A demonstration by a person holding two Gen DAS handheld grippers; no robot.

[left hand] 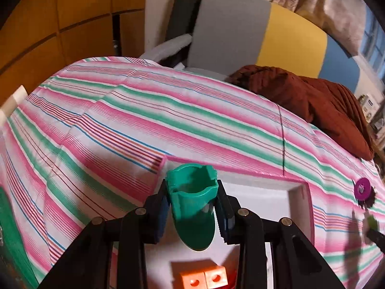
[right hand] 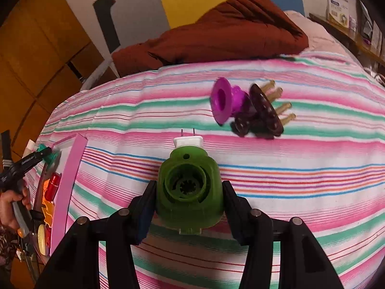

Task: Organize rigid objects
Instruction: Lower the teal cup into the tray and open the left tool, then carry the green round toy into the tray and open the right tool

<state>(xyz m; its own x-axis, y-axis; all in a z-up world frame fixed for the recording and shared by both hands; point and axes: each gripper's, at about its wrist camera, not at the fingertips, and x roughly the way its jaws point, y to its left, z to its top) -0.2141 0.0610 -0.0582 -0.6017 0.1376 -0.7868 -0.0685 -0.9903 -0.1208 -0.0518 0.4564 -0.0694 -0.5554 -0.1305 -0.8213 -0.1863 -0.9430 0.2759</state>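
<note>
A striped sheet (left hand: 168, 120) in pink, green and white covered the bed. At its far right lay a crumpled brown blanket (left hand: 312, 101), partly over a pale pillow (right hand: 320, 38). Behind the bed stood a headboard (left hand: 288, 36) in grey, yellow and blue panels, with a dark upright post (right hand: 107, 21) beside its left end. Wooden cupboard panels (left hand: 60, 24) filled the far left. On the far right a shelf (right hand: 356, 36) held boxes and packets, too small to read. A window (left hand: 375, 45) showed at the right edge.
</note>
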